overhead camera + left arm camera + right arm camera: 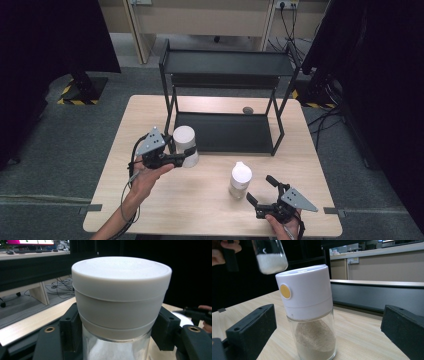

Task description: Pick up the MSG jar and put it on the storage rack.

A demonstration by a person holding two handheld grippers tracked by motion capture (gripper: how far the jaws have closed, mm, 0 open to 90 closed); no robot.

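My left gripper [186, 157] is shut on a glass jar with a wide white lid [183, 137], held above the table's left side in front of the rack. In the left gripper view both jaws press the glass just below the lid of this jar [121, 295]. A second jar [241, 179] stands on the table at front centre. It has a white cap with a yellow button and brown powder inside [308, 297]. My right gripper [261, 190] stands open near the front right edge, its jaws apart on either side of that jar [329, 325] without touching it. The lifted jar [270, 257] holds white powder.
A black two-tier rack [225, 95] stands on the far half of the wooden table [150, 210], both shelves bare. A small grey object [247, 110] lies behind the lower shelf. Dark curtains hang left and right.
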